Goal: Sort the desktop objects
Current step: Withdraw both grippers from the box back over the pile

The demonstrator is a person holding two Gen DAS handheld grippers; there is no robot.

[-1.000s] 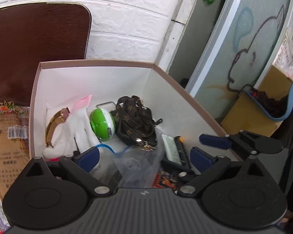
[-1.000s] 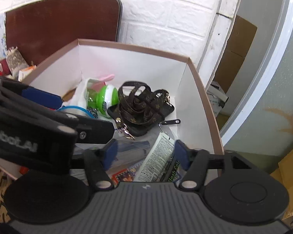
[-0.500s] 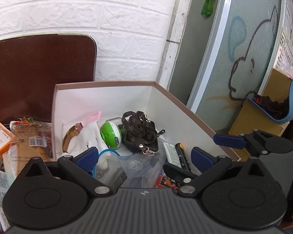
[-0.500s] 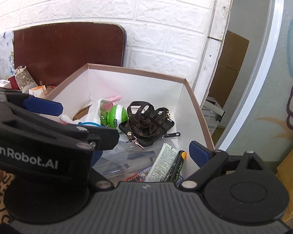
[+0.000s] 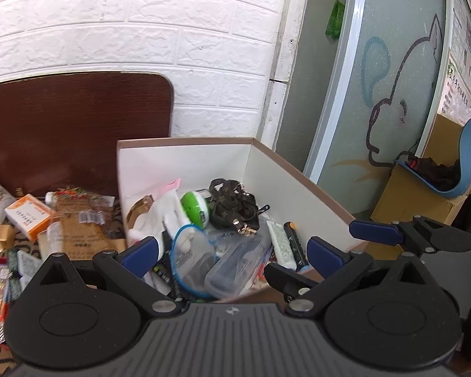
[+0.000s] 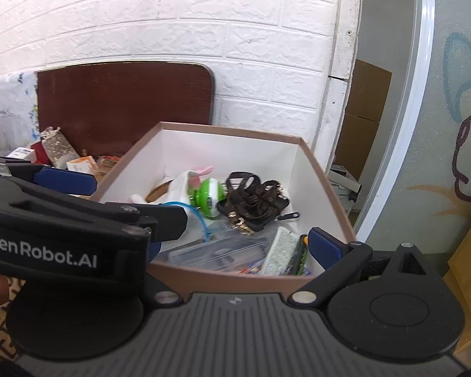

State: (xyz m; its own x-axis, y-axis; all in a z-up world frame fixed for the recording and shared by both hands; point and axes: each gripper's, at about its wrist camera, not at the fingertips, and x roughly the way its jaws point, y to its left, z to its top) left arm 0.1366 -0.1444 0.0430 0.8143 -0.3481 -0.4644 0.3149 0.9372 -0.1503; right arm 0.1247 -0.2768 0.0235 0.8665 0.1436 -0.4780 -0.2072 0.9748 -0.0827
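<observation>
The white cardboard box (image 5: pixel 279 185) with a brown rim sits at the end of the table, its far wall toward the white brick wall (image 5: pixel 141 31). Inside it, a green-and-white round gadget (image 5: pixel 195 211) lies near the middle, a brown monogram strap (image 5: pixel 232 204) just beside it toward the doorway side, and a white glove (image 5: pixel 160 216) with a gold bangle (image 5: pixel 138 212) on the opposite side. Closer to the box's near wall lie a clear plastic bag (image 5: pixel 235 260), a blue-rimmed clear pouch (image 5: pixel 188 251) and a dark tube with a printed leaflet (image 5: pixel 281 245) along the doorway-side wall.

The left gripper (image 5: pixel 232 254) hovers over the box's near edge, jaws spread wide and holding nothing. The right gripper (image 6: pixel 235 248) hangs over the same edge, jaws likewise parted and empty; the left gripper's body crosses in front of its left finger.

Outside the box, on the side away from the doorway, snack packets (image 5: pixel 78 220) and an orange-and-white carton (image 5: pixel 28 216) crowd the table, with a dark brown board (image 5: pixel 72 125) leaning on the brick wall behind them.
</observation>
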